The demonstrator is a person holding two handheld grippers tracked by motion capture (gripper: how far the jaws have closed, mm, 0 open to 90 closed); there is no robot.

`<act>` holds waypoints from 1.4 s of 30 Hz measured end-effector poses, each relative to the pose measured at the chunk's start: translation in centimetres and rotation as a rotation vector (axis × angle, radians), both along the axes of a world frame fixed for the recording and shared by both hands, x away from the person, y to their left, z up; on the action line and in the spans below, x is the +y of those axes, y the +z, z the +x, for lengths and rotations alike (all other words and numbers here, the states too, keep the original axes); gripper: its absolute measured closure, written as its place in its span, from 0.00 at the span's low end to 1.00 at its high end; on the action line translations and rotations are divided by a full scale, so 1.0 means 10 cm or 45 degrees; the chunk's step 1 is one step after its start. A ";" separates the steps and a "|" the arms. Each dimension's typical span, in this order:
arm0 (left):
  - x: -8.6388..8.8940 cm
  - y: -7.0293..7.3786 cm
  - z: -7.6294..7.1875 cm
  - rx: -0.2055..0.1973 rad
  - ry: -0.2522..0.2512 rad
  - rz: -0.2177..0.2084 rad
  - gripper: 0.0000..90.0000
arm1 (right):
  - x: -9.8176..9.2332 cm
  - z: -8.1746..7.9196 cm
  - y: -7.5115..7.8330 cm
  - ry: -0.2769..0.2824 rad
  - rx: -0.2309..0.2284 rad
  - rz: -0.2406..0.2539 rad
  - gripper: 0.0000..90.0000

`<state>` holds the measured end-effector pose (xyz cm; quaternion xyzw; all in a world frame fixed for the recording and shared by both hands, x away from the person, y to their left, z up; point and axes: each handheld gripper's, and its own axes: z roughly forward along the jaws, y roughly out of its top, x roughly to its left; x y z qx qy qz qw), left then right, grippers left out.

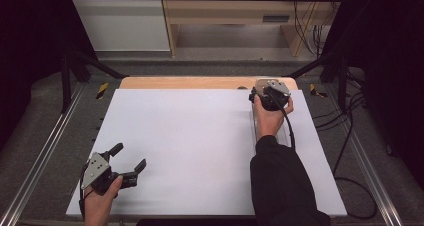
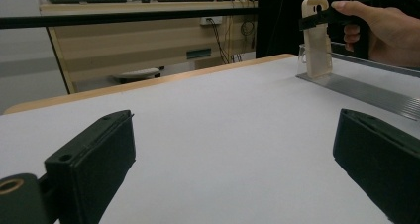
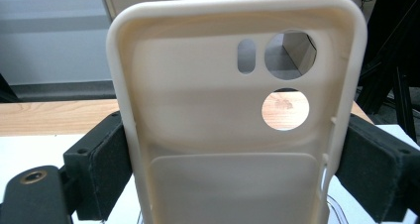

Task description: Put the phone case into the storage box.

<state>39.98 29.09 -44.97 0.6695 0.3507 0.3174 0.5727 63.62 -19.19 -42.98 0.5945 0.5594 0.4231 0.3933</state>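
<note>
- My right gripper (image 1: 270,97) sat at the far edge of the white table (image 1: 190,146), jaws clamped on both long sides of a cream phone case (image 3: 233,149).
- Case stood upright between the jaws, open inner side toward the gripper camera, camera cut-outs at the top; its lower end sat at a ribbed grey rail (image 2: 366,91).
- My left gripper (image 1: 131,162) rested low at the near left corner, jaws spread wide, holding nothing, well apart from the case.
</note>
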 end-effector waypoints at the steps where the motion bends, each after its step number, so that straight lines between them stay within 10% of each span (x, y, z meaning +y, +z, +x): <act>1: 0.00 0.00 0.00 0.000 0.000 0.000 0.02 | 0.00 0.00 0.00 0.000 0.001 -0.001 0.12; 42: 0.00 0.00 0.00 0.006 -0.003 0.009 0.02 | -0.03 0.01 -0.02 0.058 0.034 0.006 0.11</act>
